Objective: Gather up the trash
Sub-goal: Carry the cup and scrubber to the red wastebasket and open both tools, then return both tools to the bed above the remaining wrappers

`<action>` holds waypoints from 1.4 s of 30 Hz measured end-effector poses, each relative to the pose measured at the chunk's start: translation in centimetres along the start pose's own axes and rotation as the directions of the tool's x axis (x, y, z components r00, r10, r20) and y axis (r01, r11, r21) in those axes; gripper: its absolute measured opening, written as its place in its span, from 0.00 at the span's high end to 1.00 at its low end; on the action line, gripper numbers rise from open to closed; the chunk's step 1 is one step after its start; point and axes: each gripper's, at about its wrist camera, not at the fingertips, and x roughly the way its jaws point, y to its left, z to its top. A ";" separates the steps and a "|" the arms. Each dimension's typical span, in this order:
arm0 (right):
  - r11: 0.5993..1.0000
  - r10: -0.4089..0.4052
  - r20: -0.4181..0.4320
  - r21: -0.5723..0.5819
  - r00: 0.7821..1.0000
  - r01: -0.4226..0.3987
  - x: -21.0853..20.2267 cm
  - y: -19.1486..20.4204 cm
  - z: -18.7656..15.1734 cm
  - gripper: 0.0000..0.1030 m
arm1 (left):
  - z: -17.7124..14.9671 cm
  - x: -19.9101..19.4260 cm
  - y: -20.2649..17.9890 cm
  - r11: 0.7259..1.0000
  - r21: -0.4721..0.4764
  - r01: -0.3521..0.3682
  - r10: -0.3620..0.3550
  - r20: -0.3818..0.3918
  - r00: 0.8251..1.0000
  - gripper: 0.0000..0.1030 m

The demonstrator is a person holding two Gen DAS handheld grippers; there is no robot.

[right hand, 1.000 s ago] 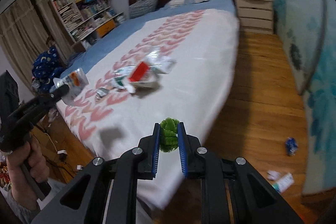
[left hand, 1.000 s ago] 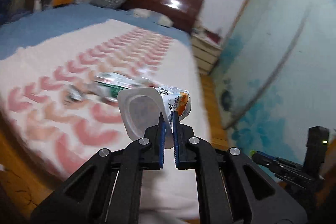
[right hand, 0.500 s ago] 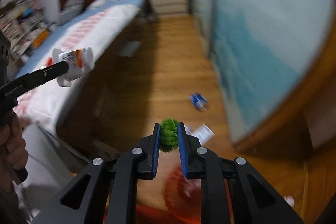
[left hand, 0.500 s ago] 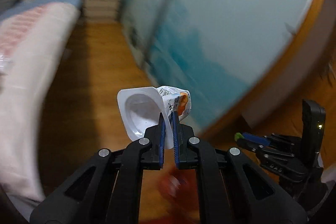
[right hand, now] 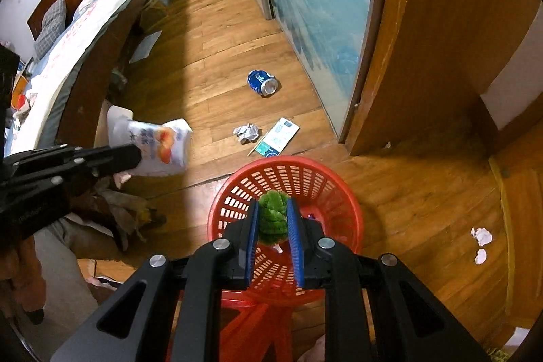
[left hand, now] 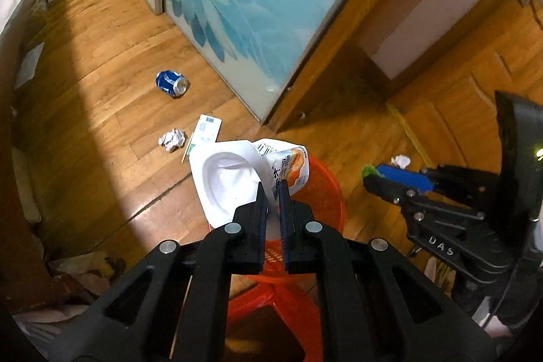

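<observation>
My left gripper (left hand: pixel 273 189) is shut on the rim of a crushed white plastic cup (left hand: pixel 230 182) with an orange fruit label. It points down with the cup over the near-left edge of a red mesh basket (left hand: pixel 322 189). In the right wrist view the same cup (right hand: pixel 159 148) hangs left of the basket, over the wooden floor. My right gripper (right hand: pixel 273 209) is shut on a green fuzzy wad (right hand: pixel 273 219) directly above the basket (right hand: pixel 305 165). That basket holds a few small scraps.
The basket stands on a red stool (right hand: pixel 258 321). On the floor beyond lie a dented blue can (right hand: pixel 263 83), a crumpled paper ball (right hand: pixel 246 133) and a flat wrapper (right hand: pixel 278 141). White scraps (right hand: pixel 481 234) lie right. A bed (right hand: pixel 68 56) is left, a sliding door (right hand: pixel 305 5) right.
Both views swung away from the bed and down to the floor. Both grippers came down over the red basket, each keeping hold of its piece of trash.
</observation>
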 end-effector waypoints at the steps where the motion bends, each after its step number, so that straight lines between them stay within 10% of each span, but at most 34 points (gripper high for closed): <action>1: 1.000 0.000 -0.001 0.002 1.000 0.000 0.2 0.7 -0.1 0.81 | -0.1 0.4 -0.1 1.000 0.004 0.000 0.000 -0.012 1.000 0.94; 8: 0.999 -0.030 -0.017 0.025 0.999 0.030 0.8 0.9 -0.9 0.75 | -0.4 0.8 -1.6 1.000 0.016 -0.019 0.020 -0.047 0.999 0.93; 12: 0.998 -0.042 -0.007 0.044 0.999 0.042 0.6 0.6 -1.1 0.53 | -0.5 1.0 -1.4 1.000 -0.001 -0.027 0.026 -0.062 0.998 0.84; 16: 0.997 -0.049 -0.006 0.052 0.999 0.049 0.5 0.6 -1.0 0.53 | -0.5 0.7 -1.6 1.000 0.000 -0.020 0.020 -0.043 0.999 0.66; 31: 0.999 -0.051 0.047 0.008 0.998 0.051 -2.3 3.8 1.7 0.52 | 0.4 -4.0 1.7 0.997 -0.072 -0.015 0.022 0.102 0.994 0.66; 37: 0.988 -0.010 0.112 -0.154 0.994 0.027 -3.3 12.0 4.7 0.51 | 0.0 -14.3 8.0 0.981 -0.177 -0.082 0.134 0.305 0.943 0.65; 42: 0.946 0.117 0.119 -0.317 0.986 -0.075 -2.6 23.6 7.2 0.50 | -4.5 -25.8 16.1 0.928 -0.349 -0.133 0.300 0.483 0.823 0.49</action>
